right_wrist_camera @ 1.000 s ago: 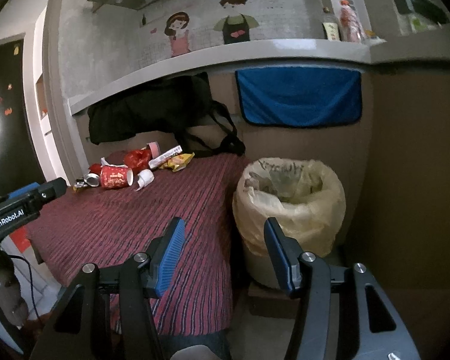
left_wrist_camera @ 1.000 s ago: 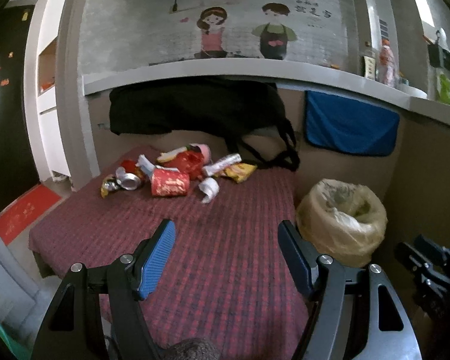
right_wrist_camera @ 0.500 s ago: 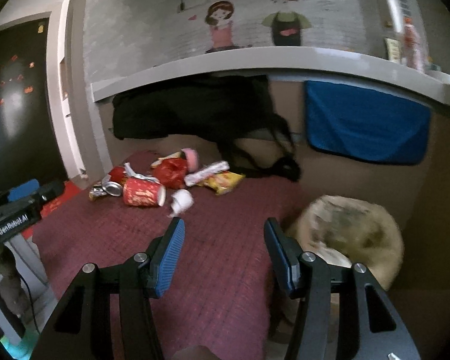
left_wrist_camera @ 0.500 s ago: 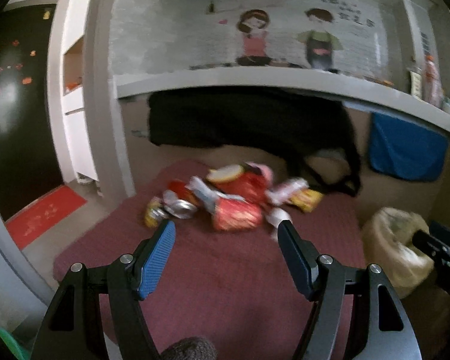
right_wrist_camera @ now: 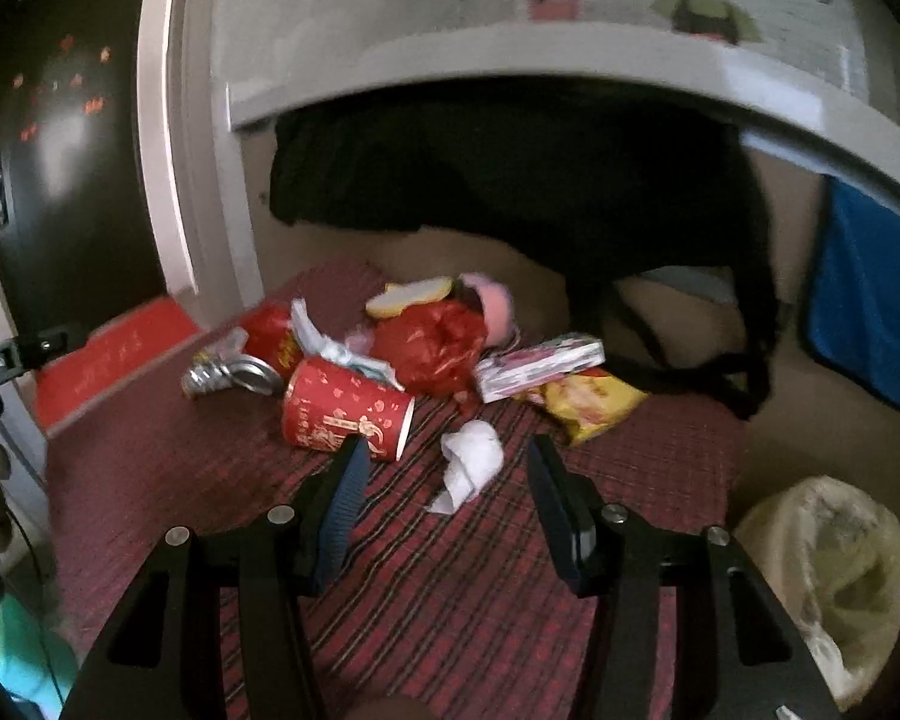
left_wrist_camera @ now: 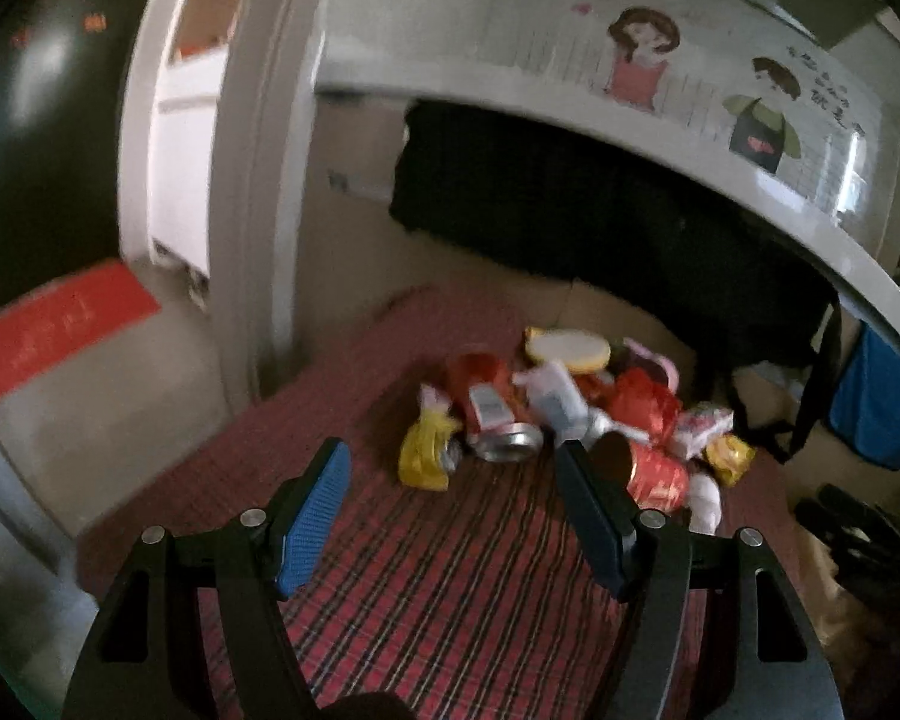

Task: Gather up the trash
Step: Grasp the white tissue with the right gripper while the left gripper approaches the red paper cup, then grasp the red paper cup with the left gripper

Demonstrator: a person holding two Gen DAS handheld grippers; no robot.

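Both the left claw [left_wrist_camera: 450, 474] and right claw [right_wrist_camera: 444, 465] hang released over the table [right_wrist_camera: 480, 588], nothing grasped; this looks like the approach to the trash. The right one likely needs to drop onto the crumpled tissue [right_wrist_camera: 471, 459] near the far edge, then carry it to the bin [right_wrist_camera: 834, 588] off the table's right edge

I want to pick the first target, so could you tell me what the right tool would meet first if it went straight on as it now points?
Probably the crumpled white paper, which lies centred between the open right tool fingers, ahead of the red paper cup; depth is uncertain.

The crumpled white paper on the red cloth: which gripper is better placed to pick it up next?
Right. The right gripper is open with the white paper just ahead between its fingers; the left gripper faces the crushed can instead.
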